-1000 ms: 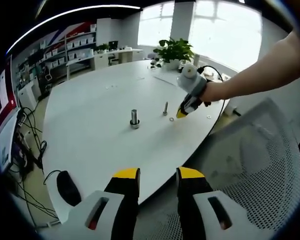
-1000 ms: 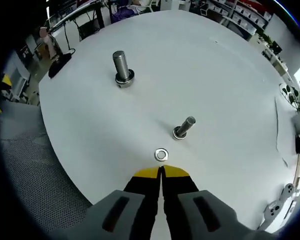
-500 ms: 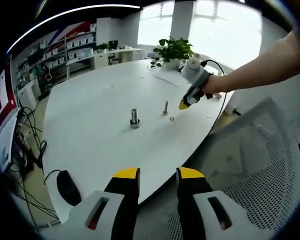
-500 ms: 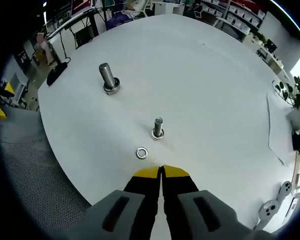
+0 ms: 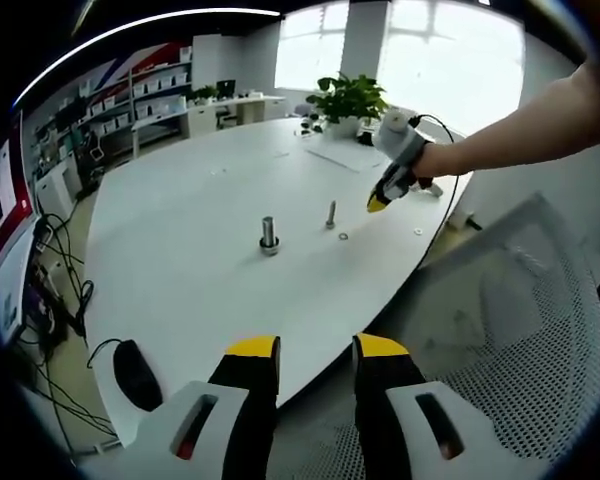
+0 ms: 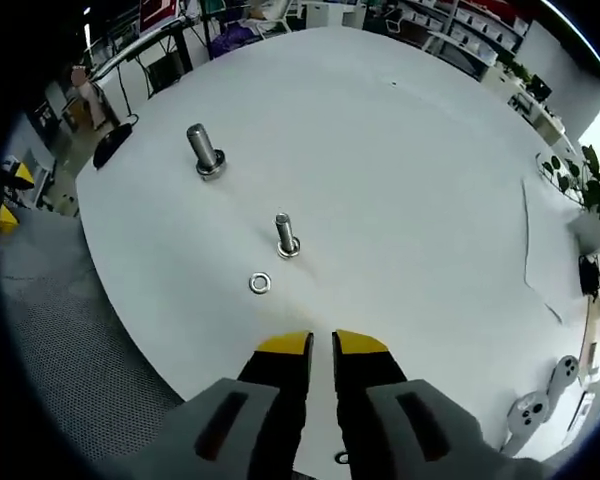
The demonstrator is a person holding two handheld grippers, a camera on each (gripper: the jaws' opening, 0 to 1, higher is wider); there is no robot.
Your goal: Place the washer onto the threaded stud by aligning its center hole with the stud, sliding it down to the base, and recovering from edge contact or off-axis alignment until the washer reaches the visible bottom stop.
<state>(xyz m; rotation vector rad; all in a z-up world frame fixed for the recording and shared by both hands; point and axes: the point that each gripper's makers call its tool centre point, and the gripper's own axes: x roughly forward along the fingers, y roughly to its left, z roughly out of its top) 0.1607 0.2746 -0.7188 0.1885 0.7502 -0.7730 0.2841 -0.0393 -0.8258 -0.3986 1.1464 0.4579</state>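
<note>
In the right gripper view, the right tool [image 6: 321,345] rose from the bottom centre with its yellow-tipped jaws slightly parted and nothing between them, hanging above the white round bench [image 6: 410,200]. Just beyond the tips, a little left of centre, the small flat silver metal washer [image 6: 260,284] lay loose on the bench, near the thin upright threaded steel stud [image 6: 286,234] but apart from it. Farther off, toward the upper left, stood a thicker steel bolt with a collar at its foot [image 6: 202,150]. To do the pickup well, I judged the jaws should come down astride the washer's rim and pinch it edge-on, leaving the centre hole free, then carry it level above the stud's tip before lowering. In the left gripper view, the left tool [image 5: 316,352] sat at the bottom centre, jaws spread and empty, back from the bench edge; it could steady the stud if the washer catches.
</note>
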